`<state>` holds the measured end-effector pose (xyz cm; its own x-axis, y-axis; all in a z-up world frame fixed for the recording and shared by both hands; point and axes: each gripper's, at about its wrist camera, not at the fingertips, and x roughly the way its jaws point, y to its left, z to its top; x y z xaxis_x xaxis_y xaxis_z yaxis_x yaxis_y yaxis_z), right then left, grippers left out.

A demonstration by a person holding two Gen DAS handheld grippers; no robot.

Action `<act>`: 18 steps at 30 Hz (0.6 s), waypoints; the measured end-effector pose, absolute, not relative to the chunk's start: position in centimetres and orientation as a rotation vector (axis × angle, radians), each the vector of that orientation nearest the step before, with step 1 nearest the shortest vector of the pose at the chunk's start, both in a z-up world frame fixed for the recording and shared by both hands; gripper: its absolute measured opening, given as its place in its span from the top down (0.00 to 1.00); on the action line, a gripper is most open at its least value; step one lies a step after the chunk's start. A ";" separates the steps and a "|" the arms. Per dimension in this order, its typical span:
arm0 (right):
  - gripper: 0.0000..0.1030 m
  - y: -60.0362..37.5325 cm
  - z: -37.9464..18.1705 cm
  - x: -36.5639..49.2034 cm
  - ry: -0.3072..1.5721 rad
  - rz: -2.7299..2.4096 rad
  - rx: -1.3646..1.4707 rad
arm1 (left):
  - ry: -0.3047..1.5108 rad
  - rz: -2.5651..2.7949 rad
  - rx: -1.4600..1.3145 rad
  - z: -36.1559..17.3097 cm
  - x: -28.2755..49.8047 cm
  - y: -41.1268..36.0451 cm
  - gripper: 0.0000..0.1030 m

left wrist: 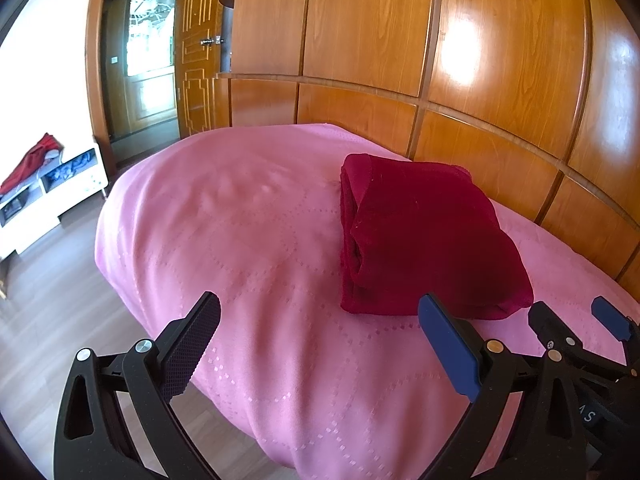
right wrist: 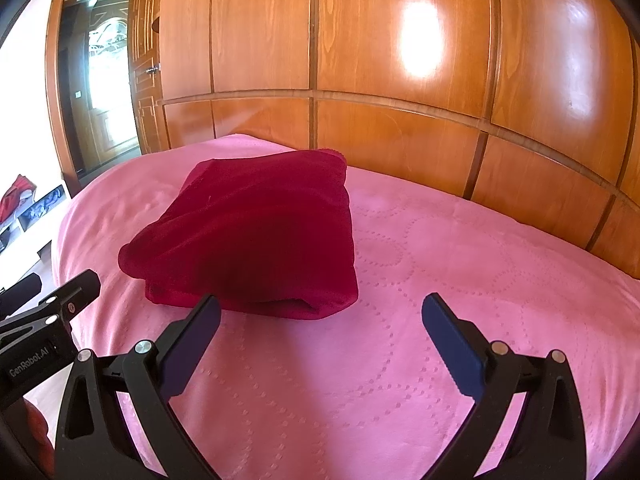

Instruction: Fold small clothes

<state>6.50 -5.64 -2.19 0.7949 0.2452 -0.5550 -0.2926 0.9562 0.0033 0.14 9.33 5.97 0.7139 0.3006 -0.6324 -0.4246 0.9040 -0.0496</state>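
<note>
A dark red garment point(left wrist: 424, 236) lies folded into a compact rectangle on the pink bedspread point(left wrist: 248, 240); it also shows in the right wrist view point(right wrist: 256, 236). My left gripper point(left wrist: 320, 344) is open and empty, hovering just short of the garment's near edge and to its left. My right gripper point(right wrist: 320, 340) is open and empty, just short of the garment's near right corner. The right gripper's fingers point(left wrist: 608, 320) show at the right edge of the left wrist view. Part of the left gripper point(right wrist: 60, 300) shows at the left of the right wrist view.
A glossy wooden wardrobe wall point(left wrist: 440, 60) stands right behind the bed. A wooden door point(left wrist: 152, 60) is at the far left. A low white cabinet point(left wrist: 48, 196) with a red cloth point(left wrist: 32, 160) on it stands on the wooden floor point(left wrist: 60, 300) left of the bed.
</note>
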 end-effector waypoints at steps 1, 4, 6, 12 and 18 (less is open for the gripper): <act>0.03 -5.6 -2.2 6.5 0.584 0.288 -0.085 | 0.662 0.405 -0.199 6.0 0.1 9.4 0.05; 0.03 -5.5 -2.2 6.5 0.586 0.288 -0.085 | 0.665 0.406 -0.203 5.9 0.1 9.5 0.05; 0.03 -5.5 -2.2 6.5 0.588 0.289 -0.086 | 0.665 0.407 -0.204 5.9 0.1 9.6 0.05; 0.03 -5.4 -2.5 6.5 0.591 0.289 -0.087 | 0.660 0.399 -0.193 5.9 0.2 9.6 0.05; 0.03 -6.5 -2.4 6.9 0.596 0.288 -0.064 | 0.665 0.400 -0.184 5.9 0.1 9.5 0.05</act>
<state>6.86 -6.45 -2.38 0.7890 0.2486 -0.5619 -0.2854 0.9581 0.0232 0.15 9.52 5.90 0.7143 0.3010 -0.6318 -0.4171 0.9080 -0.0390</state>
